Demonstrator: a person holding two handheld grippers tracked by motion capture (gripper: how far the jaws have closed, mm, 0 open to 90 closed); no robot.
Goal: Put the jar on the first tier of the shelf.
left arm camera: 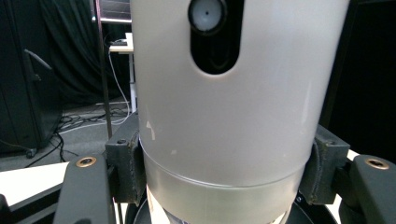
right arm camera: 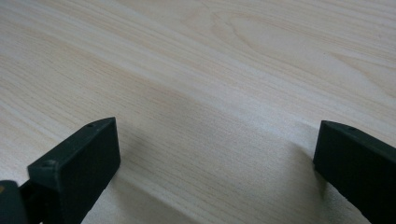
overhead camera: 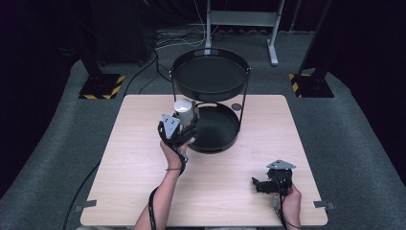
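A silver-white cylindrical container (overhead camera: 185,111) with a dark oval slot near its top (left arm camera: 215,35) stands upright between the jaws of my left gripper (overhead camera: 184,125), which is shut on it; both pads (left arm camera: 126,170) press its sides. It is held at the left rim of the lower tray (overhead camera: 215,143) of a black two-tier round stand. Near the table's front right, my right gripper (overhead camera: 258,184) rests low over the wood, jaws wide apart with only bare tabletop (right arm camera: 210,93) between them.
The stand's upper tray (overhead camera: 210,76) sits above and behind the lower one on thin black posts. The light wooden table (overhead camera: 134,158) has free room on its left and front. Beyond it lie grey carpet, cables and metal frame legs.
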